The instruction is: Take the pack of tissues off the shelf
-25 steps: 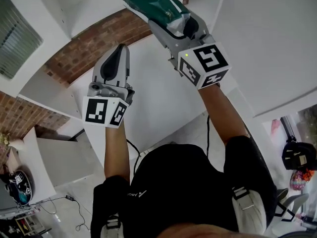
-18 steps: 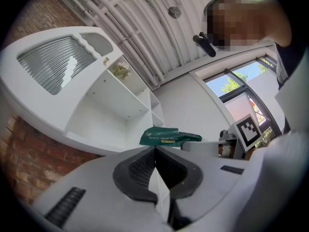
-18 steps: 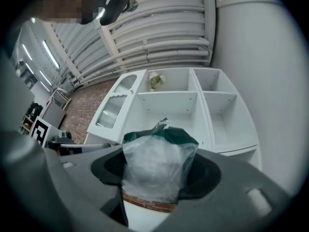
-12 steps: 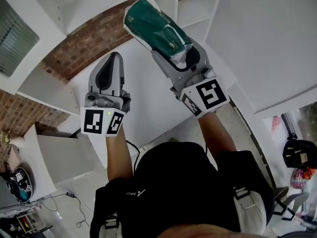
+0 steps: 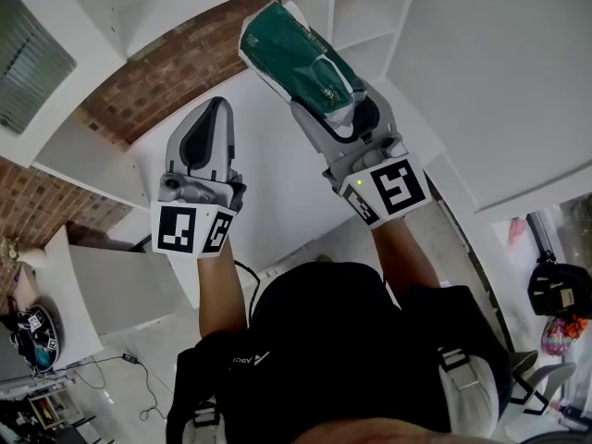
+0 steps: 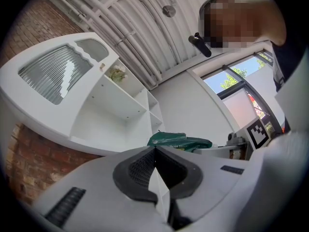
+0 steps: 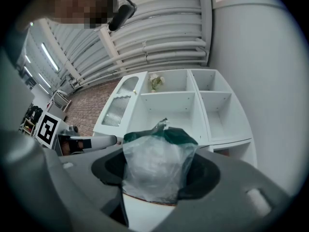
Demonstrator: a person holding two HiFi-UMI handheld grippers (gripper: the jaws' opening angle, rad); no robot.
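The pack of tissues [image 5: 301, 59] is green and white in clear wrap. My right gripper [image 5: 340, 117] is shut on it and holds it up in the air, away from the white shelf unit [image 5: 356, 17]. In the right gripper view the pack [image 7: 158, 166] fills the space between the jaws, in front of the shelf's open cubbies [image 7: 170, 108]. My left gripper [image 5: 207, 137] is shut with nothing in it, raised to the left of the pack. From the left gripper view the pack [image 6: 178, 141] shows beyond the closed jaws.
White shelving [image 6: 108, 105] stands against a brick wall [image 5: 176, 72]. A small plant [image 7: 155, 81] sits in an upper cubby. A white wall panel [image 5: 499, 81] is on the right. Cables [image 5: 111, 382] and bags [image 5: 555, 303] lie on the floor below.
The right gripper has drawn the pack down and back from the shelf towards the person. The left gripper has shifted slightly lower.
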